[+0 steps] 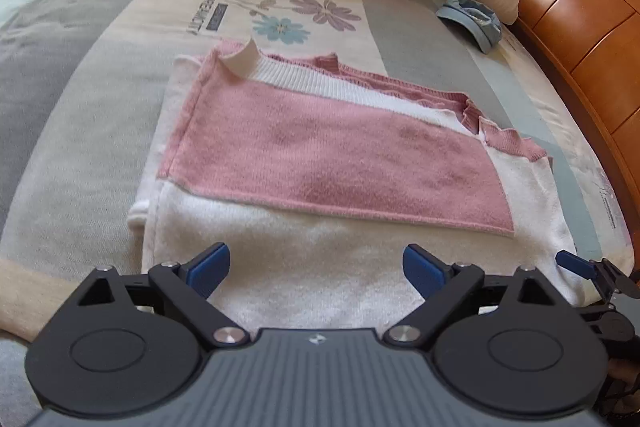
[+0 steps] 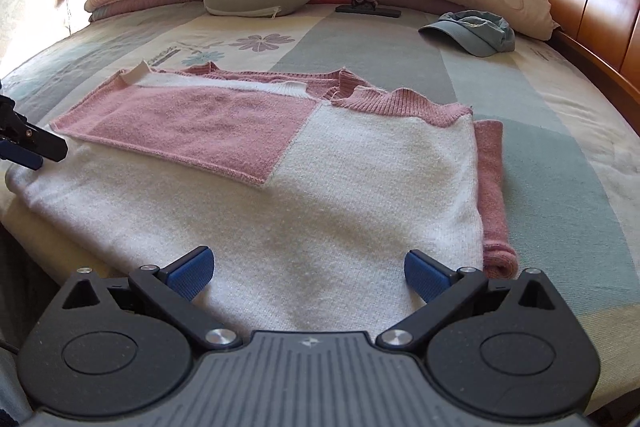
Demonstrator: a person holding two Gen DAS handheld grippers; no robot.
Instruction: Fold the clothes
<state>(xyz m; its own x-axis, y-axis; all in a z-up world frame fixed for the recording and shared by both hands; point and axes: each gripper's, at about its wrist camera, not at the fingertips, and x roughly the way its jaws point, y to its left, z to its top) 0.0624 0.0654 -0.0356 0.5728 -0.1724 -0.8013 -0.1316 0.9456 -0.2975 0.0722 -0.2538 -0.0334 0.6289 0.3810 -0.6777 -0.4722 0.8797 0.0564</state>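
Your work surface is the bed (image 2: 360, 39). The pink-and-white knit sweater (image 2: 320, 187) lies flat on it, near the front edge, directly ahead of both tools.

Progress, as judged from the lie of the garment: it is partly folded. A pink sleeve (image 1: 320, 163) lies across the white body, running from about 10 o'clock to 4 o'clock in the left wrist view. In the right wrist view, a second pink layer (image 2: 494, 195) shows from under the white panel at 3 o'clock, with its near end rolled. The garment forms a wide rectangle with no crosswise fold visible, so at least one further fold appears to remain before you have a compact bundle.

Condition of the garment: fuzzy knit, ribbed pink neckline (image 2: 400, 103) at 12 o'clock, ribbed white cuff (image 1: 244, 61) turned up at the far left corner. The white panel is smooth, with little wrinkling.

Left tool (image 1: 316, 269): fingers spread apart, holding nothing, poised over the near white hem. Right tool (image 2: 308, 271): likewise spread and gripping nothing, over the near hem.
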